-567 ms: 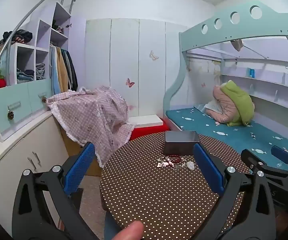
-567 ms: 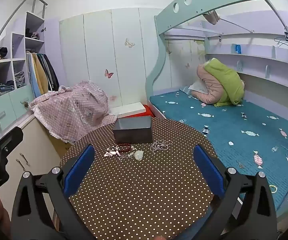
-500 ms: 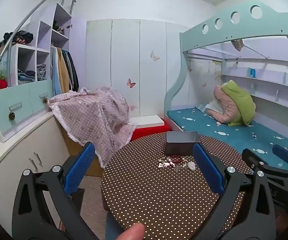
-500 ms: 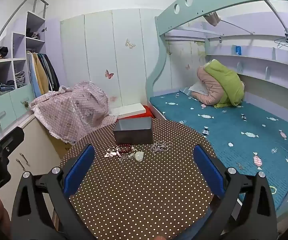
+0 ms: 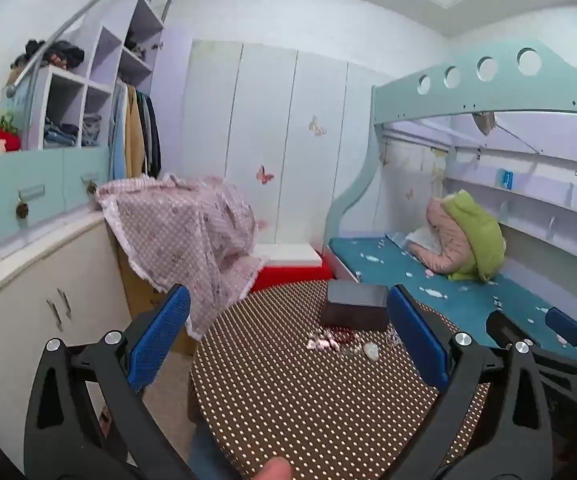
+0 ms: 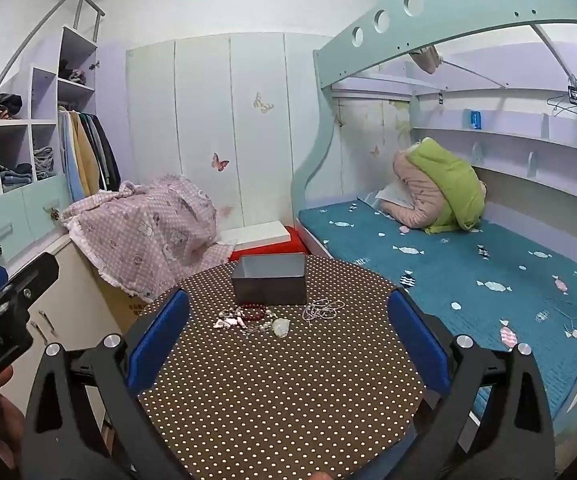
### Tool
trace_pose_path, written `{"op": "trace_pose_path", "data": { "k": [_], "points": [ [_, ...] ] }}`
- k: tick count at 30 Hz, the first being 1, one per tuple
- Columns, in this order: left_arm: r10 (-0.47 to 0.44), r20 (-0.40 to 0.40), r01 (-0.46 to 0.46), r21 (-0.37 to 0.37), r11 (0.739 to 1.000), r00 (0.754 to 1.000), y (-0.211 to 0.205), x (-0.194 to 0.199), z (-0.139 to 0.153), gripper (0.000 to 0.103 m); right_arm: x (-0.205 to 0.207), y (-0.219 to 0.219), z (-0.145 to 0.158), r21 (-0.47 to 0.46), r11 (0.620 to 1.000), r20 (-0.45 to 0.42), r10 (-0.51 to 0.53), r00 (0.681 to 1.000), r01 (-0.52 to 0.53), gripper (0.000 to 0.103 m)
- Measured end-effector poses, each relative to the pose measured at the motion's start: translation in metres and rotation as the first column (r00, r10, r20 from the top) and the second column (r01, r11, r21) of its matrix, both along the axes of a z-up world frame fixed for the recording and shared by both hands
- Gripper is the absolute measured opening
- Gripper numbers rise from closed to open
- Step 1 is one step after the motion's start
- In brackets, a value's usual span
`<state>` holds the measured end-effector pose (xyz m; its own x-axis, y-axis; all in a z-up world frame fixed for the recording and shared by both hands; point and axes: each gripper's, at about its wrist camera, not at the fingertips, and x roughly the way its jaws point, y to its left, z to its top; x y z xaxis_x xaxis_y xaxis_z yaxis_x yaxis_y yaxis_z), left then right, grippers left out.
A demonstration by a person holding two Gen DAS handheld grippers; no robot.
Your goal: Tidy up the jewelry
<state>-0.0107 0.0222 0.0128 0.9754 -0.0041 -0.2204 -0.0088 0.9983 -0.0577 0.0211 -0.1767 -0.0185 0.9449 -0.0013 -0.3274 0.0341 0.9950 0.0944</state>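
A dark grey open box stands at the far side of a round brown polka-dot table. In front of it lies a pile of jewelry: a dark red bead bracelet, pale pink and white pieces, a whitish stone and a thin silver chain. The box and jewelry also show in the left wrist view. My left gripper is open and empty, above the table's near left side. My right gripper is open and empty, short of the jewelry.
A bunk bed with a teal mattress is on the right. A pink patterned cloth covers something left of the table. White cabinets and shelves line the left wall. A red and white box sits behind the table.
The left wrist view has swung left and tilted up, so the table and box sit further right in it. The right wrist view has hardly shifted. Both grippers stay open.
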Motion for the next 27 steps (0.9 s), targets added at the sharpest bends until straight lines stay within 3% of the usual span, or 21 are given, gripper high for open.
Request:
{"op": "trace_pose_path", "data": {
  "k": [12,16,27],
  "points": [
    [0.027,0.085,-0.024,-0.040,0.999,0.996,0.002,-0.017,0.012,0.098,-0.003,-0.002,0.005,-0.014,1.000,0.031,-0.014,0.999,0.014,0.096],
    [0.059,0.087,-0.060,0.012,0.998,0.994,0.000,-0.019,0.016,0.098,-0.005,0.000,0.006,-0.022,1.000,0.045,-0.019,0.999,0.020,0.096],
    [0.047,0.075,-0.051,0.049,0.998,0.996,0.000,-0.019,0.025,0.098,-0.007,0.000,0.005,-0.023,1.000,0.056,-0.019,0.998,0.020,0.096]
  ]
}}
